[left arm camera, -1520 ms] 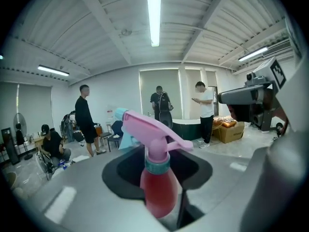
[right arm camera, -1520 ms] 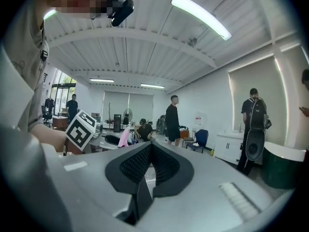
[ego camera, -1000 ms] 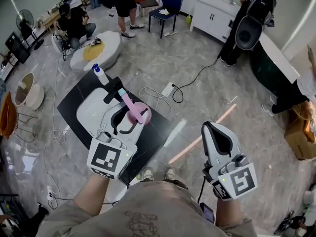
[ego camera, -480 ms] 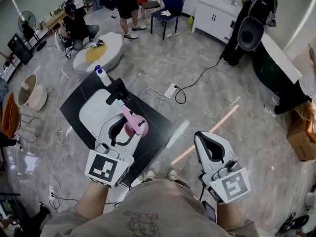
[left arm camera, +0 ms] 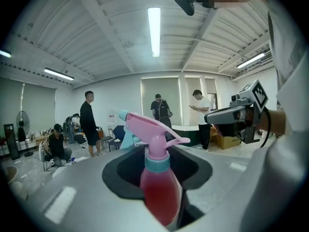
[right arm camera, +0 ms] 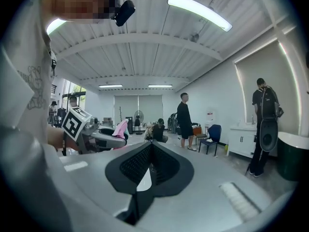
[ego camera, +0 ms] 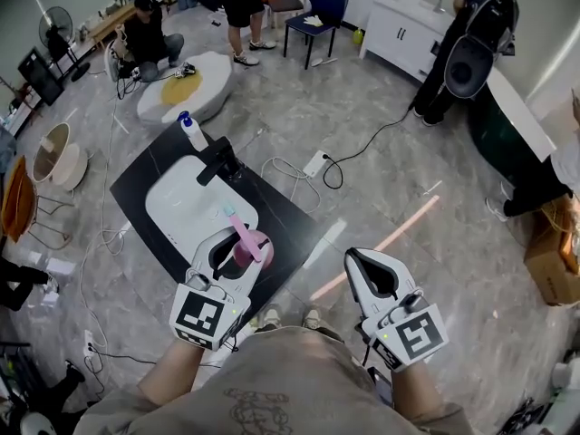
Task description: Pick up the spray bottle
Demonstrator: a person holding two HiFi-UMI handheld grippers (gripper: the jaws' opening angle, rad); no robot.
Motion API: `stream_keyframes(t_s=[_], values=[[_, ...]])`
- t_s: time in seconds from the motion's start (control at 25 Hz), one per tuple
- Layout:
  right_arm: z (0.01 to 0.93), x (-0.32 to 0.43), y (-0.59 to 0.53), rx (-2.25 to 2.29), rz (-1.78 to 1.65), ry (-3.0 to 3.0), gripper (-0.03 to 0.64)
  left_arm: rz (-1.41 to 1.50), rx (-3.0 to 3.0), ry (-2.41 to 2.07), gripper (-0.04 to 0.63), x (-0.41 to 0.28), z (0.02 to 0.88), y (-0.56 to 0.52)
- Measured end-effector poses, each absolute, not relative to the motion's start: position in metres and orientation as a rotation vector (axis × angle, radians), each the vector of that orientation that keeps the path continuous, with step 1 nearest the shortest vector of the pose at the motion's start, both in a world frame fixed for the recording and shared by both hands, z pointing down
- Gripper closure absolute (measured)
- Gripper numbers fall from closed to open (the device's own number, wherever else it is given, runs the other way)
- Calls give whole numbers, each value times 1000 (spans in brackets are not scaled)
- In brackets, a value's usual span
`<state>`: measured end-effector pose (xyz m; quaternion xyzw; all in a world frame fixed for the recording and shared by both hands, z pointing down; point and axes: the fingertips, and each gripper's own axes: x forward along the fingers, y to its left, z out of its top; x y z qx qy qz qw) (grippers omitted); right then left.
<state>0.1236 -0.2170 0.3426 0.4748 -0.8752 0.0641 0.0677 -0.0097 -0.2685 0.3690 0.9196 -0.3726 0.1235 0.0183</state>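
Note:
A pink spray bottle (ego camera: 248, 248) with a teal collar and pink trigger head is held upright in my left gripper (ego camera: 231, 241), above the near corner of the black counter. The left gripper view shows the bottle (left arm camera: 157, 187) filling the gap between the jaws of that gripper (left arm camera: 159, 178), its nozzle pointing left. To the right, over the floor, my right gripper (ego camera: 361, 263) has its jaws together and holds nothing. In the right gripper view its pads meet (right arm camera: 150, 170), and the left gripper (right arm camera: 94, 135) with the pink bottle (right arm camera: 119, 128) shows at the left.
A white sink basin (ego camera: 186, 208) sits in the black counter (ego camera: 281, 229), with a black faucet (ego camera: 218, 160) and a white bottle with a blue cap (ego camera: 191, 132) behind it. Cables and a power strip (ego camera: 309, 164) lie on the floor. Several people stand or sit farther off.
My left gripper has drawn back toward me with the spray bottle, off the sink area. The right gripper has shifted a little left and nearer.

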Motion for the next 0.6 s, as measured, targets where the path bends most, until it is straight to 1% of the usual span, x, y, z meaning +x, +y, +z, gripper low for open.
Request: stream_keyframes(t_s=[0.6], values=[[340, 117, -214, 1412, 163, -2638, 588, 391, 2841, -1166, 437, -15, 374, -260]])
